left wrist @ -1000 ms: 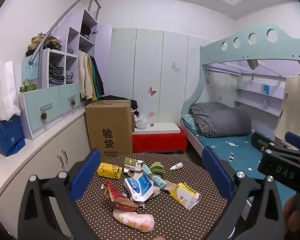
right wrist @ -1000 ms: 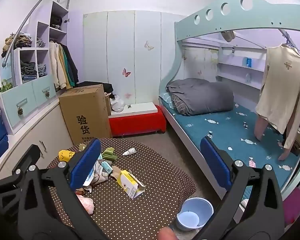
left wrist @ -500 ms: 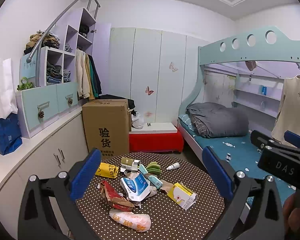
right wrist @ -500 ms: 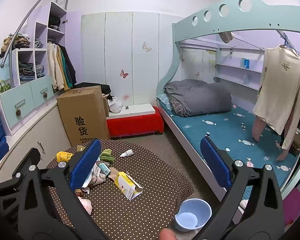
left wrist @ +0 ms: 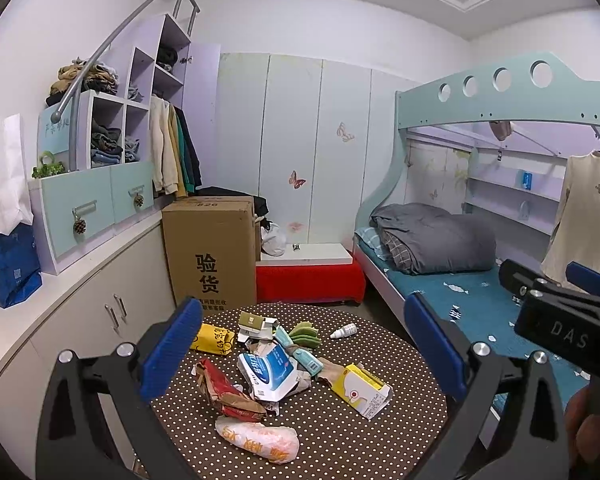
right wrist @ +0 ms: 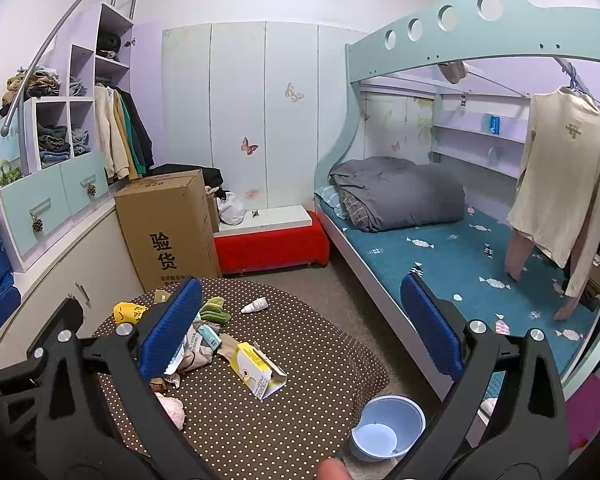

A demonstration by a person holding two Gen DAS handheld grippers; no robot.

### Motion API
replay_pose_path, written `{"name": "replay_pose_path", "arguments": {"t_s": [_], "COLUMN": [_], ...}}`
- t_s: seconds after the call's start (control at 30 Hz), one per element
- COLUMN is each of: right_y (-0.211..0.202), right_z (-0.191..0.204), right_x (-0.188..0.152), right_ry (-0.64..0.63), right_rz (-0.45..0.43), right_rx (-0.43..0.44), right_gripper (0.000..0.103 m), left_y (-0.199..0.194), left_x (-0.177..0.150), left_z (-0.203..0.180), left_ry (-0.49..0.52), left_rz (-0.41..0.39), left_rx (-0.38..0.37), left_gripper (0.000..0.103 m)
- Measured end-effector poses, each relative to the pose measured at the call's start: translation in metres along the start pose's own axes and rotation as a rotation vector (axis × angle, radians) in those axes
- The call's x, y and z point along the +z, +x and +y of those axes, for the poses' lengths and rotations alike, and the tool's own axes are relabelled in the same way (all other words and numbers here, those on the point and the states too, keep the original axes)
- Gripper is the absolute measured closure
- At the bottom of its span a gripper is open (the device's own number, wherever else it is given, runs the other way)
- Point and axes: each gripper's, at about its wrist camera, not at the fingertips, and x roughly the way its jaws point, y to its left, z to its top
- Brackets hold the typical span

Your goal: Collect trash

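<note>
At the far left of the left wrist view a white bag point(left wrist: 2, 176) and a blue bag point(left wrist: 8, 264) sit on a pale cabinet counter point(left wrist: 40, 320), with stepped shelves point(left wrist: 112, 120) of folded clothes above them and jackets point(left wrist: 172, 152) hanging just beside. A tall cardboard box point(left wrist: 208, 248) stands on the floor in the centre left, touching a red bench point(left wrist: 308, 280) with a white top. Pale wardrobe doors point(left wrist: 300, 140) with butterfly stickers fill the back wall.

Low in the centre, a round worktop point(left wrist: 340, 432) under a brown dotted cloth carries the trash: a yellow packet point(left wrist: 216, 339), a red wrapper point(left wrist: 228, 396), a white and orange bag point(left wrist: 260, 440) nearest the camera, a blue and white carton point(left wrist: 270, 370), green pieces point(left wrist: 304, 334), a small dropper bottle point(left wrist: 343, 331) and a yellow and white box point(left wrist: 362, 390) lying on its side. The left gripper point(left wrist: 300, 356) hovers above this heap, jaws spread wide and holding nothing.

At right, a bunk bed point(left wrist: 480, 96) holds a grey duvet point(left wrist: 436, 236) on a teal sheet, and a cream sweater point(left wrist: 584, 216) hangs at the frame's edge.

In the right wrist view the right gripper point(right wrist: 300, 332) also has its jaws wide apart and empty, over the worktop's right side. A light blue bowl point(right wrist: 388, 424) sits on the floor at lower right, just beside the worktop.
</note>
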Motion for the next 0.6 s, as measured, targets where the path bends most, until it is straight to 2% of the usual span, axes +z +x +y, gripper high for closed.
{"name": "replay_pose_path", "arguments": {"t_s": [0.6], "right_y": [0.0064], "right_z": [0.0023], "right_x": [-0.0046], "right_ry": [0.002], "right_rz": [0.008], "right_rx": [0.004], "right_gripper": [0.006], "left_y": [0.0025], "left_x": [-0.0004], "left_z": [-0.0021], "left_ry": [-0.001], "left_rz": [0.006], "left_rx": [-0.003], "left_gripper": [0.004]}}
